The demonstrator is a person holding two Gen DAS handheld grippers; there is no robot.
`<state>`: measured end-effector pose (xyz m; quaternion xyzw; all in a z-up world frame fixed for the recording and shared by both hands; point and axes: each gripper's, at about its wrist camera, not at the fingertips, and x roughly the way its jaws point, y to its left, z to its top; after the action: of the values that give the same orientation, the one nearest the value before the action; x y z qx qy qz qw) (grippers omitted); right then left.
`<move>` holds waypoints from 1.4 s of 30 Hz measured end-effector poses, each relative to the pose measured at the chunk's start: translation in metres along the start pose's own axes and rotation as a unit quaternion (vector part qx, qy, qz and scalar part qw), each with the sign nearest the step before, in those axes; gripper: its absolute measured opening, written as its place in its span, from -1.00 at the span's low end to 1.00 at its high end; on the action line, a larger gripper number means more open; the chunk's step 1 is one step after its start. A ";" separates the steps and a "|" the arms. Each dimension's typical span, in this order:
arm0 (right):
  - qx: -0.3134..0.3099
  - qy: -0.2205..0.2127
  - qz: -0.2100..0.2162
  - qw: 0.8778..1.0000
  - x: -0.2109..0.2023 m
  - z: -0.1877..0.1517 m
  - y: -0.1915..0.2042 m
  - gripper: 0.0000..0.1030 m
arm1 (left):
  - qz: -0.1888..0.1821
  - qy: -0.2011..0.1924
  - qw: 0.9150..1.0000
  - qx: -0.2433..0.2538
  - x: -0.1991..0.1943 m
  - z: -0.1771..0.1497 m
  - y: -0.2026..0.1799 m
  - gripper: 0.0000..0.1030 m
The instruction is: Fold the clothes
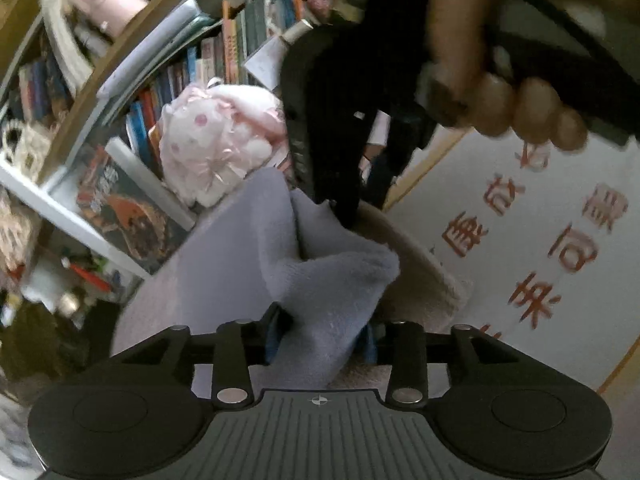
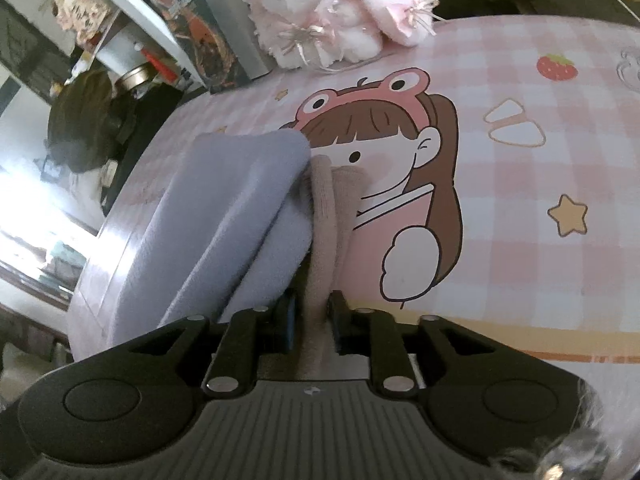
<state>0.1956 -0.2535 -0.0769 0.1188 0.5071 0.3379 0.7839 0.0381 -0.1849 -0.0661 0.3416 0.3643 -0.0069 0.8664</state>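
A soft lavender-grey fleece garment (image 1: 256,256) with a beige ribbed cuff (image 1: 416,264) is held up off the table. My left gripper (image 1: 322,336) is shut on a bunched lavender fold of it. The right gripper (image 1: 336,184) shows ahead in the left wrist view, held by a hand, its tips down in the cloth. In the right wrist view my right gripper (image 2: 312,320) is shut on the beige cuff (image 2: 324,208), with the lavender body (image 2: 224,216) hanging to its left above the pink checked tablecloth (image 2: 520,168).
A pink plush toy (image 2: 336,12) sits at the table's far edge, also in the left wrist view (image 1: 216,140). A bookshelf (image 1: 168,80) full of books stands behind. A white panel with red characters (image 1: 540,248) is at right. The table edge (image 2: 104,248) falls away at left.
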 end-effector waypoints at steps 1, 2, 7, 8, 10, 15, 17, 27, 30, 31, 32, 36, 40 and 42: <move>-0.004 0.002 -0.002 1.000 -0.001 0.000 0.000 -0.55 | -0.006 -0.003 1.000 -0.016 -0.005 0.001 0.005 -0.14; -0.007 0.003 -0.001 1.000 -0.003 0.000 0.000 -0.55 | -0.012 -0.007 0.999 -0.033 -0.011 0.001 0.008 -0.12; -0.014 0.005 0.000 1.000 -0.015 -0.003 -0.005 -0.45 | -0.053 -0.043 0.992 -0.108 -0.043 0.002 0.020 -0.07; -0.016 0.003 0.000 1.000 -0.019 -0.003 -0.006 -0.43 | -0.064 -0.052 0.989 -0.125 -0.051 0.002 0.023 -0.05; -0.020 -0.001 0.000 1.000 -0.028 -0.005 -0.008 -0.36 | -0.092 -0.070 0.978 -0.172 -0.064 0.000 0.034 -0.01; -0.017 -0.008 0.004 1.000 -0.050 -0.014 -0.011 -0.23 | -0.137 -0.106 0.922 -0.346 -0.079 -0.017 0.086 0.23; -0.011 -0.012 0.004 1.000 -0.057 -0.018 -0.010 -0.21 | -0.145 -0.115 0.882 -0.433 -0.076 -0.032 0.108 0.26; 0.023 -0.041 0.021 0.999 -0.078 -0.019 0.003 0.05 | -0.107 -0.076 0.729 -0.672 -0.049 -0.110 0.160 0.63; 0.035 -0.042 0.021 0.998 -0.078 -0.018 0.007 0.13 | -0.082 -0.044 0.768 -0.634 -0.044 -0.105 0.159 0.76; 0.040 -0.042 0.020 0.998 -0.077 -0.018 0.008 0.15 | -0.069 -0.032 0.789 -0.609 -0.043 -0.100 0.159 0.83; 0.043 -0.042 0.020 0.998 -0.077 -0.018 0.010 0.18 | -0.054 -0.019 0.815 -0.577 -0.042 -0.095 0.158 0.84; 0.049 -0.046 0.017 0.998 -0.078 -0.021 0.015 0.26 | -0.047 -0.012 0.869 -0.492 -0.036 -0.084 0.159 0.84; 0.061 -0.054 0.013 0.997 -0.078 -0.021 0.015 0.26 | -0.091 -0.036 0.846 -0.523 -0.028 -0.092 0.172 0.81; 0.067 -0.055 0.013 0.996 -0.074 -0.019 0.017 0.26 | -0.116 -0.056 0.837 -0.532 -0.023 -0.097 0.175 0.79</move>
<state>0.1532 -0.2917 -0.0230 0.1963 0.4827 0.3065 0.7966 0.0065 0.0015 0.0029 -0.2183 0.2995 0.0685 0.9263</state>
